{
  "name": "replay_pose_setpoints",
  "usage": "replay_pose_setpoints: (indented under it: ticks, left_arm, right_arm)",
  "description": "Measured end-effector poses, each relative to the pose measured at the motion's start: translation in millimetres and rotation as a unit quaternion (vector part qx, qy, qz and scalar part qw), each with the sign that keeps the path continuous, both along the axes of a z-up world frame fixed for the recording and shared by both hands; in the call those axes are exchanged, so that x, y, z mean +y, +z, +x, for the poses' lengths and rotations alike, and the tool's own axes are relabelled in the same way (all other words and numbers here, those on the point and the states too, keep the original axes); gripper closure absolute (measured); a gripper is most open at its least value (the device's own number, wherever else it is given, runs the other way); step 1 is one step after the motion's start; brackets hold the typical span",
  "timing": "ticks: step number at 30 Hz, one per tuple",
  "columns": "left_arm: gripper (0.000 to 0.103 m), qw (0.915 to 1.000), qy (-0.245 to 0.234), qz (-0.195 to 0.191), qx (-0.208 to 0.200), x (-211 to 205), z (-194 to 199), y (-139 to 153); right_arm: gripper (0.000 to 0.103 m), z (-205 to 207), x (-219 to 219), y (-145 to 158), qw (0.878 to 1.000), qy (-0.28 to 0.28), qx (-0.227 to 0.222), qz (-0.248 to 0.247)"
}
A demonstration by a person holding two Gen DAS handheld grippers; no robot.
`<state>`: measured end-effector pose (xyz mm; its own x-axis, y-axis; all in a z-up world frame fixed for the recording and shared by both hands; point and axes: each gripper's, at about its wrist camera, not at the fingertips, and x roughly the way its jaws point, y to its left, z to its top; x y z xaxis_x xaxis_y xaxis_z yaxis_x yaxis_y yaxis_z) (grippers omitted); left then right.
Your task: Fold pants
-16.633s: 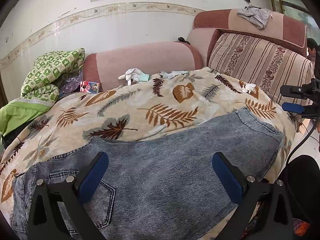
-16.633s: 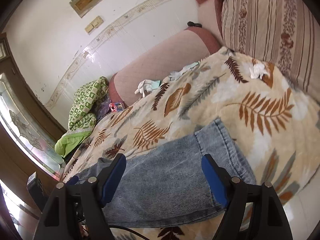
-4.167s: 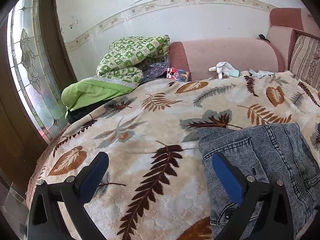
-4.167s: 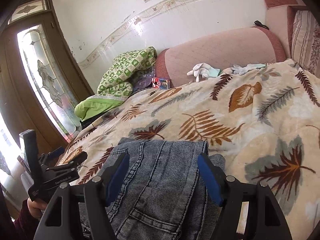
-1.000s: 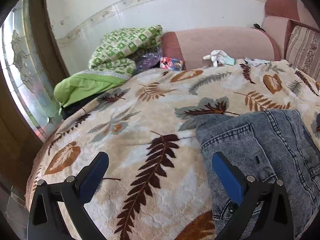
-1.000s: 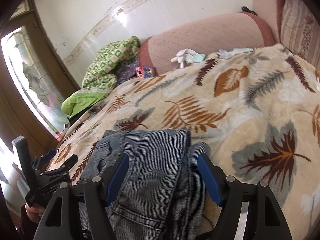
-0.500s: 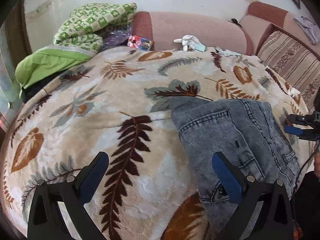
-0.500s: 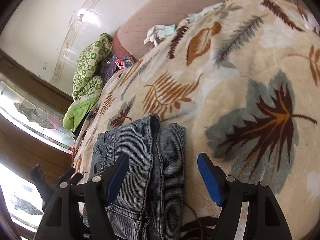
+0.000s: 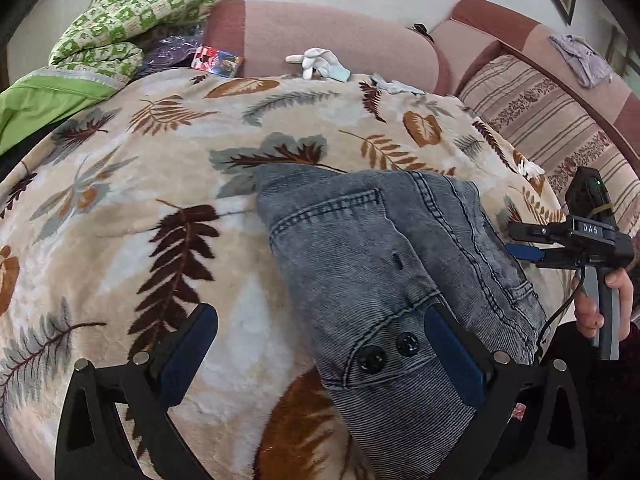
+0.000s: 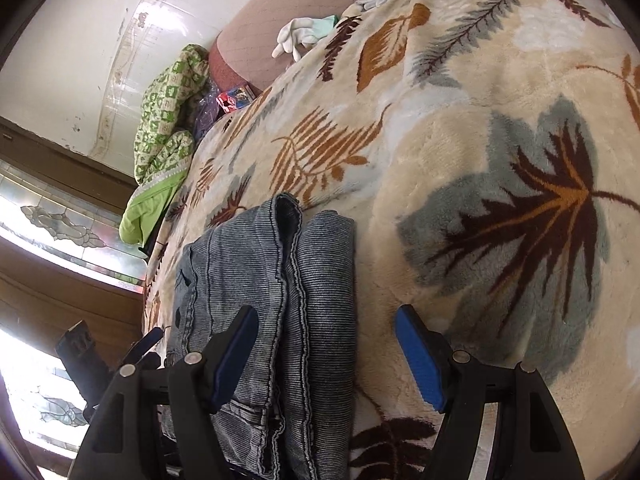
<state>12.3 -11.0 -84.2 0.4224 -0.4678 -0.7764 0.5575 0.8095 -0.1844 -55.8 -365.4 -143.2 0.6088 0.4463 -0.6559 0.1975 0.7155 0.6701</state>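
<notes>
I have both claws spread wide and holding nothing, the left gripper (image 9: 320, 356) over the waistband end and the right gripper (image 10: 326, 354) over the stacked edges, because the pants (image 9: 384, 264) look folded and need no grip. They sit as a compact grey-blue denim bundle near the front edge of the leaf-print blanket (image 9: 140, 208), pocket and two buttons up; I can't count the layers surely.

Leaf-patterned blanket (image 9: 168, 168) over the sofa, folded jeans (image 9: 380, 248) on it, white gloves (image 9: 320, 62) at its far edge
</notes>
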Motion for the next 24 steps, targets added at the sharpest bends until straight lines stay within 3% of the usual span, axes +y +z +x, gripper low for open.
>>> replay_pose_setpoints:
  ticks: [9,24]
  left_arm:
    - [0.0,0.9982,-0.039,-0.024,0.04,-18,-4,-9]
    - [0.004,0.9955,-0.044,-0.036,0.076,-26,-4,-20]
  right_arm:
    - [0.028,7,17,-5,0.999,0.034,-0.002,0.035]
    - [0.026,10,33,-1,0.999,0.05,-0.012,0.004]
